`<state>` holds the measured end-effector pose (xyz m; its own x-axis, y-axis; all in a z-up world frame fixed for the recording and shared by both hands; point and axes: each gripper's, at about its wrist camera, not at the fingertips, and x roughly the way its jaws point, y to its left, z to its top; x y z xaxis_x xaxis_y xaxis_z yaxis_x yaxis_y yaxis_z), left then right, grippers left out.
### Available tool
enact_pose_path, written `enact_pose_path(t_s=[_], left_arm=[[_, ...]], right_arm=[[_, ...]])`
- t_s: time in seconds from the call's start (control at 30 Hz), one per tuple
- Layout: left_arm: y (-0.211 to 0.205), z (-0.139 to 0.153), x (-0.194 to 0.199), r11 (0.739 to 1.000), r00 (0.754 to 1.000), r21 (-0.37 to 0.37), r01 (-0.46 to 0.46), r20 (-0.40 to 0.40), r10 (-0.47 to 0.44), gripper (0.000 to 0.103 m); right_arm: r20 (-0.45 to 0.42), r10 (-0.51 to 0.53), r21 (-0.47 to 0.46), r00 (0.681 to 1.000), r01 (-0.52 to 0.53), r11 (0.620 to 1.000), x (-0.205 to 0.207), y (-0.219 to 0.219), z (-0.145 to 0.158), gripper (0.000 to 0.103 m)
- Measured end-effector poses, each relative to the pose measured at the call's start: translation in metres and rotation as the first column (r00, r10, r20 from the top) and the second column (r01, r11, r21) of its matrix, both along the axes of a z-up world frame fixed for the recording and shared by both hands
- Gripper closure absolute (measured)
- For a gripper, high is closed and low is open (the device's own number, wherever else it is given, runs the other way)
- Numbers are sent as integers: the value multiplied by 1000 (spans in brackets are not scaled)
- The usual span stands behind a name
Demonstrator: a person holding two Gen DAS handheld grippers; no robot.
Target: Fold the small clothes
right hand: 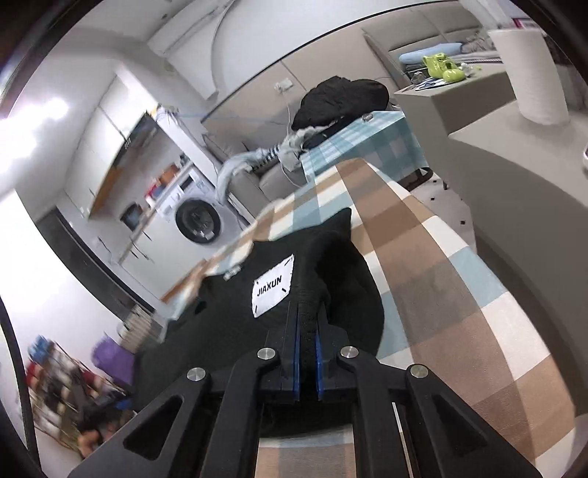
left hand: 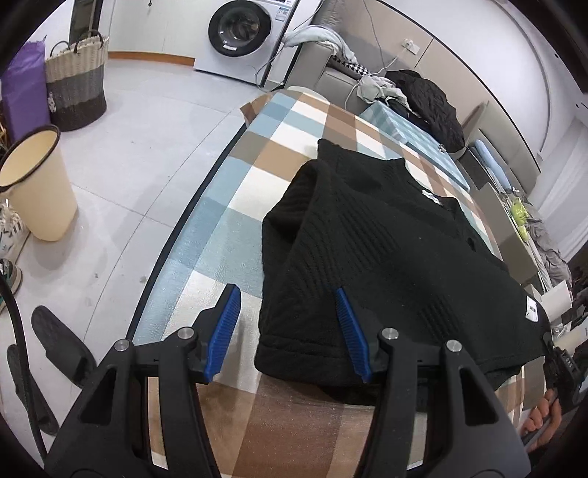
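Note:
A black knit garment (left hand: 371, 235) with a white label lies on the checked table cover (left hand: 235, 206), one sleeve folded over its left side. My left gripper (left hand: 290, 298) is open, its blue fingers either side of the garment's near left hem, just above it. In the right wrist view the right gripper (right hand: 308, 323) is shut on a fold of the same black garment (right hand: 279, 312) next to its white "JIAXUN" label (right hand: 273, 285), and lifts that edge off the table. The right gripper also shows at the right edge of the left wrist view (left hand: 555, 353).
A cream bin (left hand: 35, 184), a woven basket (left hand: 79, 81) and a washing machine (left hand: 246, 33) stand on the floor to the left. More clothes are piled (left hand: 422, 103) at the table's far end. A paper roll (right hand: 529, 66) stands on a grey counter to the right.

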<state>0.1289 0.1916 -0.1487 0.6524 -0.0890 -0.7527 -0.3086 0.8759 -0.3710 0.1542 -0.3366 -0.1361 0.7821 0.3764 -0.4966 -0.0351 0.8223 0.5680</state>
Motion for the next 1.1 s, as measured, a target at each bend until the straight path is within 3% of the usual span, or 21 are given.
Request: enact_pose_path(t_s=[0.13, 0.23, 0.3, 0.6, 0.8, 0.9, 1.0, 1.1], left_arm=[[1, -3, 2, 999, 1000, -35, -6, 12, 7, 56], [-3, 6, -3, 999, 997, -36, 6, 71, -4, 92], [-3, 13, -6, 999, 994, -32, 9, 110, -6, 99], [0, 55, 8, 997, 975, -62, 35, 222, -20, 100], [-1, 90, 69, 998, 958, -45, 47, 283, -32, 100], [2, 103, 111, 999, 958, -37, 28, 288, -16, 100], [10, 103, 151, 997, 958, -77, -17, 283, 38, 100], [20, 90, 185, 993, 981, -95, -63, 180, 79, 92]], right_arm=[[-29, -4, -5, 1000, 4, 1000, 2, 2, -6, 97], [-32, -11, 0, 999, 11, 1000, 2, 2, -6, 97], [-22, -15, 8, 1000, 15, 1000, 2, 2, -4, 97], [31, -56, 50, 998, 54, 997, 19, 1, 14, 97], [38, -150, 128, 988, 144, 981, 68, -3, 36, 98], [28, -257, 168, 966, 249, 954, 106, -6, 44, 98], [-25, -363, 202, 931, 360, 911, 143, -14, 36, 97], [-161, -355, 254, 921, 386, 887, 178, -23, 7, 93]])
